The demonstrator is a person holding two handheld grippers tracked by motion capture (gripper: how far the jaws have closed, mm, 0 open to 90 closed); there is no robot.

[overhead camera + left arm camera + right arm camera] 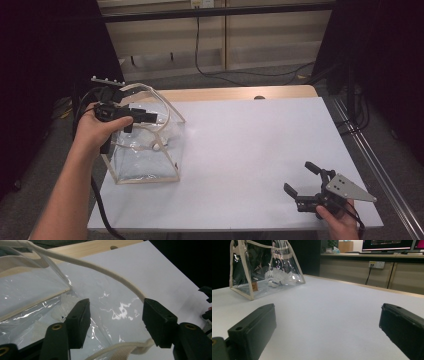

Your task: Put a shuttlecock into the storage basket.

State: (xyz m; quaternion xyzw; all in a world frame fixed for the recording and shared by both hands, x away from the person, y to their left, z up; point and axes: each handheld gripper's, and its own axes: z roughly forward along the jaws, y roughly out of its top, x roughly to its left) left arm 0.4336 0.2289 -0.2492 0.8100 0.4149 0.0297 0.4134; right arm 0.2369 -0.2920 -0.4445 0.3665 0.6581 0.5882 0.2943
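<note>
Open right gripper (304, 186) rests well apart from clear bag (145, 150).

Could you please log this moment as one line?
left gripper: open, over clear bag | shuttlecock: inside bag | right gripper: open, idle above table

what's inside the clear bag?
Through the clear bag, a white shuttlecock lies on its bottom. Glare and folds in the plastic hide anything behind it; the left gripper hangs over the bag's top.
</note>
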